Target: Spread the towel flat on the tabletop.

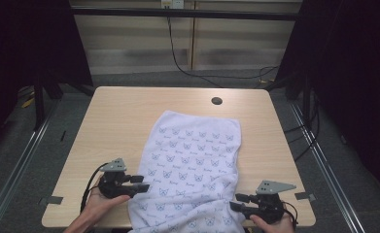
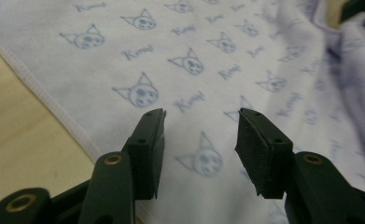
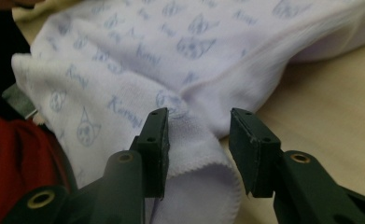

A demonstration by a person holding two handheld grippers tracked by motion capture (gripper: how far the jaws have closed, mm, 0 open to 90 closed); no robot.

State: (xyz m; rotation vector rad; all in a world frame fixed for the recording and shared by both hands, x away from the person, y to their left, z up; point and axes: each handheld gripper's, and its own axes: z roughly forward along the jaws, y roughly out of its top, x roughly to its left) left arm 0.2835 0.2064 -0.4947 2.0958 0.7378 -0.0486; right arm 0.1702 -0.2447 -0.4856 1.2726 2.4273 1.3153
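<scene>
A white terry towel printed with small blue cat faces and script lettering (image 1: 192, 165) lies on the pale wood-grain table (image 1: 124, 121), running from the middle of the top toward the person's edge, where its near end bunches up and hangs over between the two grippers.

The left gripper (image 1: 140, 183), held in the person's left hand (image 1: 97, 201), sits at the towel's left border with its tips reaching onto the cloth. In the left gripper view its black fingers (image 2: 147, 140) stand apart, with printed towel (image 2: 208, 70) showing flat in the gap between them and beyond them. The towel's hemmed edge runs diagonally just to the left of the left finger, and bare table (image 2: 17, 126) lies past that hem. Whether the pads touch the fabric cannot be told.

The right gripper (image 1: 237, 202), held in the person's right hand (image 1: 272, 224), is at the towel's crumpled near right corner. In the right gripper view its black fingers (image 3: 252, 144) are also spread apart, and a rolled fold of the towel (image 3: 194, 144) lies in the gap, pressed against the inner face of the left finger and short of the right one. More rumpled towel rises ahead of and to the left of the fingers; bare table (image 3: 329, 107) shows to the right of the right finger. A red fabric (image 3: 17, 154) shows at the far left, beside the towel's hanging end.

A dark round hole (image 1: 216, 101) in the table lies well beyond the towel's far edge.
</scene>
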